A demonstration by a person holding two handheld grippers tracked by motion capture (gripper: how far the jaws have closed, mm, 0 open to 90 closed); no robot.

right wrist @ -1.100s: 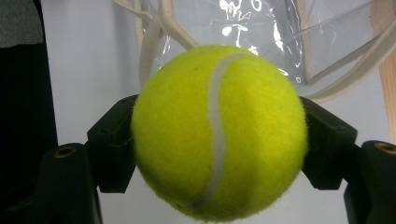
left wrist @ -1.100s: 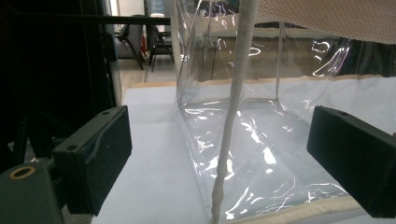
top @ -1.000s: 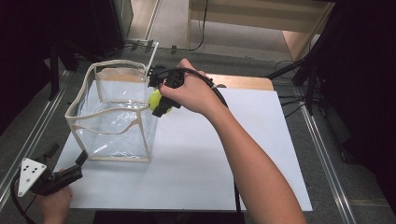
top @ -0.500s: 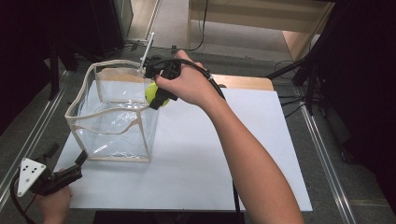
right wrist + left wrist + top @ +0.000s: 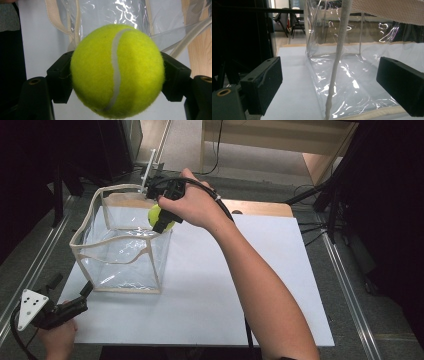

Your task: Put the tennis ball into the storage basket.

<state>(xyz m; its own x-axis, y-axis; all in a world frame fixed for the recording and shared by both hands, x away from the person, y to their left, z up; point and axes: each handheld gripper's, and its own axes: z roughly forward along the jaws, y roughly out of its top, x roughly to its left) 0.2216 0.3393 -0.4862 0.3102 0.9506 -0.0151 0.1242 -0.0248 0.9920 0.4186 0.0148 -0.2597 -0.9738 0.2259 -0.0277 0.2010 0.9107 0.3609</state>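
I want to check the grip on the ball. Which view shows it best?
The right gripper view: the fuzzy yellow-green tennis ball sits large between both black fingers. The high view shows the ball small, partly behind the hand.

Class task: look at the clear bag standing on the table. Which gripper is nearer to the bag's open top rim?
Right. The right gripper, shut on the tennis ball, sits at the clear bag's rim; the left gripper rests low, off its near corner.
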